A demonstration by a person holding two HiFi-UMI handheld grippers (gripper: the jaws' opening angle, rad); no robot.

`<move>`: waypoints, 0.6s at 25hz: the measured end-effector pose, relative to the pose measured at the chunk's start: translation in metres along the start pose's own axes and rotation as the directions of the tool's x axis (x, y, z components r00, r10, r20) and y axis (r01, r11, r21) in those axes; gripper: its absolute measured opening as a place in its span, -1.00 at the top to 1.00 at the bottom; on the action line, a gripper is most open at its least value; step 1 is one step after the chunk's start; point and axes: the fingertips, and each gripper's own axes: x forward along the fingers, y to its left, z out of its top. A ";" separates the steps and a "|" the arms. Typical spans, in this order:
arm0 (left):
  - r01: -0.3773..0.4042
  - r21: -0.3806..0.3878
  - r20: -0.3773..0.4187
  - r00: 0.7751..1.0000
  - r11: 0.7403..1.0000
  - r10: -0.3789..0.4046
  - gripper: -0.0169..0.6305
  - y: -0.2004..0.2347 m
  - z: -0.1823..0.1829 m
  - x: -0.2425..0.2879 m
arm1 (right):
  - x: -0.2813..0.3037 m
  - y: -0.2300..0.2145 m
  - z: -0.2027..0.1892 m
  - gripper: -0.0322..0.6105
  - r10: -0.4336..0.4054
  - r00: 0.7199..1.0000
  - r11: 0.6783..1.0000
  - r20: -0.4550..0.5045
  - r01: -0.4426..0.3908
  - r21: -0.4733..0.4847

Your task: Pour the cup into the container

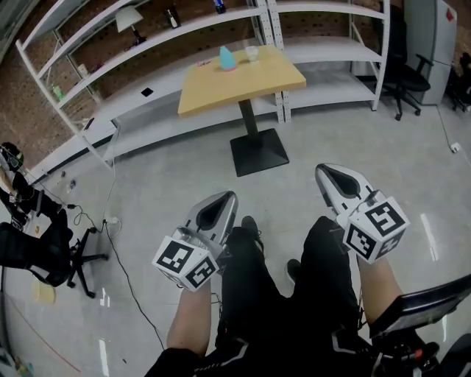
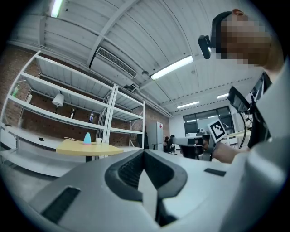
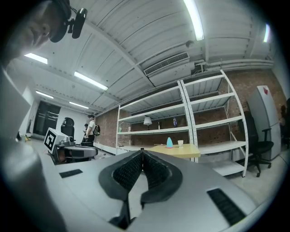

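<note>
A small clear cup (image 1: 252, 52) and a light-blue cone-shaped container (image 1: 227, 58) stand at the far side of a yellow square table (image 1: 243, 85), well ahead of me. The container (image 3: 169, 143) and the cup (image 3: 180, 143) also show in the right gripper view, and the container (image 2: 87, 138) and the cup (image 2: 99, 140) show small in the left gripper view. My left gripper (image 1: 227, 197) and right gripper (image 1: 321, 171) hang over my knees, far short of the table. Both are shut with their jaw tips together and nothing between them.
White metal shelving (image 1: 147, 44) runs along the brick wall behind the table, with a lamp (image 1: 129, 20) on it. An office chair (image 1: 401, 74) stands at the right, another chair (image 1: 44, 254) and cables (image 1: 121, 258) at the left. Grey floor (image 1: 184, 177) lies between me and the table.
</note>
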 end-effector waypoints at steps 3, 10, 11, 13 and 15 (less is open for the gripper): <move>-0.015 -0.009 0.008 1.000 1.000 0.015 0.95 0.039 0.001 0.024 | 0.043 -0.016 0.004 0.90 0.006 1.000 1.000 0.000 -0.006 -0.016; -0.004 0.010 0.011 1.000 1.000 0.004 0.95 0.117 0.004 0.091 | 0.133 -0.068 0.004 0.90 -0.003 1.000 1.000 0.003 0.003 -0.011; -0.011 0.007 0.015 1.000 1.000 0.011 0.95 0.130 0.005 0.100 | 0.147 -0.074 0.003 0.90 -0.004 1.000 1.000 0.007 0.004 -0.007; -0.023 -0.008 0.025 0.999 1.000 0.023 0.95 0.157 0.008 0.118 | 0.176 -0.085 0.004 0.90 0.004 1.000 1.000 0.008 -0.004 -0.004; -0.027 -0.014 0.025 0.999 1.000 0.028 0.95 0.183 0.008 0.138 | 0.206 -0.096 0.006 0.90 0.018 1.000 1.000 0.004 -0.018 -0.011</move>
